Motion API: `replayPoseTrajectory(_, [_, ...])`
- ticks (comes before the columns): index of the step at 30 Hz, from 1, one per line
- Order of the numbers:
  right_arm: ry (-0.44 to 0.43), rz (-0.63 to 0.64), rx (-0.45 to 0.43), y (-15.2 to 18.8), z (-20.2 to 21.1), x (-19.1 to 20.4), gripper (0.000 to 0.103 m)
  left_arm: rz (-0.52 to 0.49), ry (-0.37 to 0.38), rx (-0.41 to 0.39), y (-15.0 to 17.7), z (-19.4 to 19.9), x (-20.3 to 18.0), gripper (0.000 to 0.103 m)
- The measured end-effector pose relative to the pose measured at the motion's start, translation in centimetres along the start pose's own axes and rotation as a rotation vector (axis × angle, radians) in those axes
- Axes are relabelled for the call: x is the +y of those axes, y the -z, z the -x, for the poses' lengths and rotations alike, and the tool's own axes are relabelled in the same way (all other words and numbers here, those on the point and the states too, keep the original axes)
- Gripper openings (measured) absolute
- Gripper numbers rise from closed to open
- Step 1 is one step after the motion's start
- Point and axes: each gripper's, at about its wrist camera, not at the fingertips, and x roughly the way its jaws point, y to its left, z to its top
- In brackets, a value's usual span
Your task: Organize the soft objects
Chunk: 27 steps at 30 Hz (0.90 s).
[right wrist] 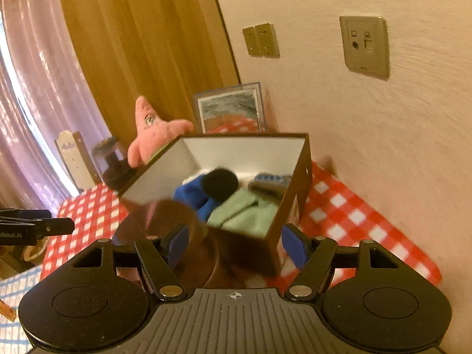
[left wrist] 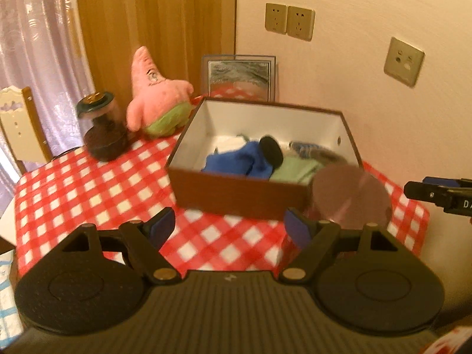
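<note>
Against the checked tablecloth (left wrist: 88,183), both tongs gaped empty; the pink plush (left wrist: 153,94), light and squashy, looked graspable mid-body.

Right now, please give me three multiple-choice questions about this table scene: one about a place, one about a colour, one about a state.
1. Where does the pink star-shaped plush toy stand?
A. inside the box
B. on the table outside the box
C. on a chair

2. Which colours has the checked tablecloth?
A. red and white
B. green and yellow
C. black and grey

3. How is the brown cardboard box with white inside?
A. closed with a lid
B. open and empty
C. open with cloth items inside

Answers: 1 B, the toy sits on the cloth beside the box. 2 A, the squares are red and white. 3 C, blue and green fabrics lie inside and no lid is on it.
</note>
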Motion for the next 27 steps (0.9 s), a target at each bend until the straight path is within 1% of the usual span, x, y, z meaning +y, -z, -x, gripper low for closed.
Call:
replayPoseTrajectory(5, [0.033, 0.016, 0.031, 4.3, 2.9, 4.4, 0.071, -0.003, 0.013, 0.013, 4.1, 3.4, 1.2, 0.08])
replayPoseTrajectory(8, [0.044, 0.024, 0.047, 7.0, 4.3, 7.4, 0.072, -0.025, 0.014, -0.005, 6.5, 5.8, 1.9, 0.08])
replayPoseTrajectory(10, [0.051, 0.015, 0.055, 8.8, 5.3, 9.4, 0.072, -0.026, 0.029, -0.008, 8.2, 7.5, 2.5, 0.08])
replayPoseTrajectory(13, [0.062, -0.01, 0.034, 11.7, 7.2, 12.4, 0.072, -0.019, 0.066, -0.017, 10.7, 10.2, 3.6, 0.079])
replayPoseTrajectory(20, [0.059, -0.046, -0.02, 17.3, 12.1, 19.3, 0.072, -0.049, 0.079, -0.054, 16.7, 17.1, 6.2, 0.079])
replayPoseTrajectory(23, [0.069, -0.057, -0.019, 19.6, 14.0, 22.2, 0.072, -0.071, 0.077, -0.062, 19.1, 20.0, 7.3, 0.078])
replayPoseTrajectory(27, [0.076, -0.081, 0.004, 22.4, 16.5, 25.2, 0.072, -0.09, 0.073, -0.051, 21.8, 23.3, 8.6, 0.078])
